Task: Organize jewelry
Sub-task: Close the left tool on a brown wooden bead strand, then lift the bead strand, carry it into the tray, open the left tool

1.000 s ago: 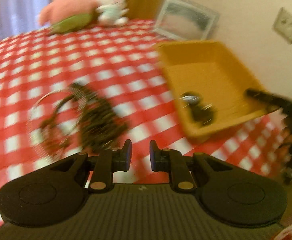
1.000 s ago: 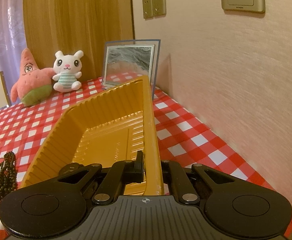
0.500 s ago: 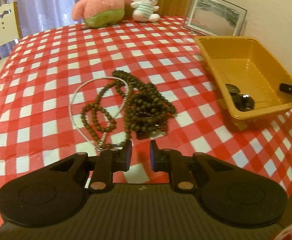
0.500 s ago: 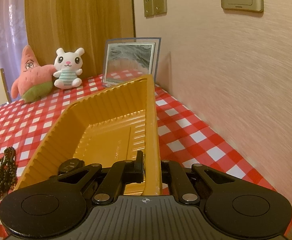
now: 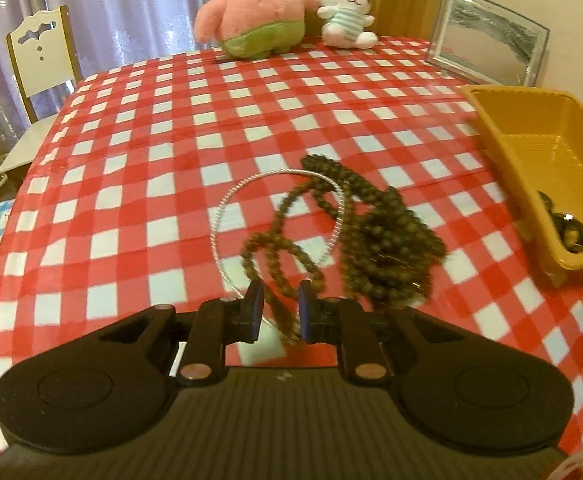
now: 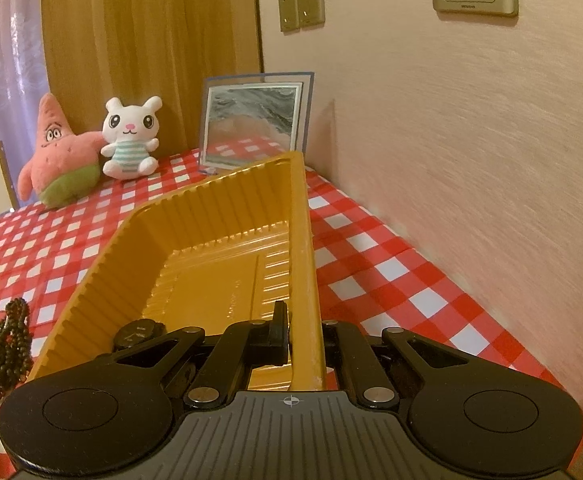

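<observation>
A heap of dark brown bead necklaces (image 5: 391, 248) lies on the red checked tablecloth, with a thinner bead strand (image 5: 279, 240) and a silver wire hoop (image 5: 227, 204) tangled beside it. My left gripper (image 5: 280, 312) hovers just in front of them, its jaws a narrow gap apart. The thin strand shows through that gap, and the pads do not press on it. A yellow ribbed tray (image 5: 503, 152) stands at the right with dark jewelry pieces (image 5: 571, 232) in its near corner. My right gripper (image 6: 303, 332) is shut on the tray's (image 6: 103, 264) right wall. The beads (image 6: 3, 344) show at the far left.
A pink star plush (image 5: 255, 8), a white rabbit plush (image 5: 347, 4) and a framed picture (image 5: 487, 36) stand at the table's far edge. A white chair (image 5: 43, 52) is beyond the left corner. A wall (image 6: 471, 160) runs close along the tray's right side.
My left gripper has swung away from the tray and moved in over the bead pile, tipping downward; the thin strand now shows between its fingertips. The right gripper still clamps the tray wall, unmoved.
</observation>
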`<state>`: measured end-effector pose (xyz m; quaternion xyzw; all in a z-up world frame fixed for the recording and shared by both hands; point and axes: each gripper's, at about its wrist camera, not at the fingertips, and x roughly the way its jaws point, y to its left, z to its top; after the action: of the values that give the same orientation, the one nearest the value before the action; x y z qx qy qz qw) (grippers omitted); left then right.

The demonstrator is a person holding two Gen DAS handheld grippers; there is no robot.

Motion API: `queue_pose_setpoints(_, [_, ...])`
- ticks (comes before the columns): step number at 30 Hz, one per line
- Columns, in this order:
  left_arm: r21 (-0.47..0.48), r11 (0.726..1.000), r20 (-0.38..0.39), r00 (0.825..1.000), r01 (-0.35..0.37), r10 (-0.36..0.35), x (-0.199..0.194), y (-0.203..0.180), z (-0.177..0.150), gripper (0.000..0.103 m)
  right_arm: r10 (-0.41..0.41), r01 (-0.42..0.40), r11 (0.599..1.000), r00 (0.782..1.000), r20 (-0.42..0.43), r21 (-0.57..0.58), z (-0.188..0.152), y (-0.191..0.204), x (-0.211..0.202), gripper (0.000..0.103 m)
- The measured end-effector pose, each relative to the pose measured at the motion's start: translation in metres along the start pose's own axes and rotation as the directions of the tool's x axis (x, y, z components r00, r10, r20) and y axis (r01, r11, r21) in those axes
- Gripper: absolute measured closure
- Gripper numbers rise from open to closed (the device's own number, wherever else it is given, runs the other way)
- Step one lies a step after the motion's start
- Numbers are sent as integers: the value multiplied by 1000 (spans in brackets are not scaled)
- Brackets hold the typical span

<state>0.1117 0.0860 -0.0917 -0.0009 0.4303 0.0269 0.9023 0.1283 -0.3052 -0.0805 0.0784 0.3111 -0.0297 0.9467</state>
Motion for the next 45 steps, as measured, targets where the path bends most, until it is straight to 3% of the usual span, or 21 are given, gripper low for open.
queue_pose_setpoints(19, [3,1000,-42,999,8,-7,48,23,22,88,-8,8,1000,1000,0,11,0,-2,0,98])
queue_pose_setpoints(24, [38,999,-20,1000,15,-14,50,20,21,88,-9,9,1000,1000,-1,12,0,-2,0,98])
queue_pose_setpoints(26, [46,999,-17,1000,25,-24,50,19,20,97,-9,9,1000,1000,-2,13,0,-2,0,98])
queue_pose_setpoints(30, [50,998,-35,999,40,-38,46,16,21,98,-9,9,1000,1000,-4,17,-1,-3,0,98])
queue_pose_setpoints(38, [15,997,83,993,79,-80,-19,27,40,98,-5,5,1000,1000,-1,15,-3,-2,-1,98])
queue_pose_setpoints(45, [11,997,221,972,76,-76,-80,29,69,98,3,-3,1000,1000,-1,18,-4,-3,0,98])
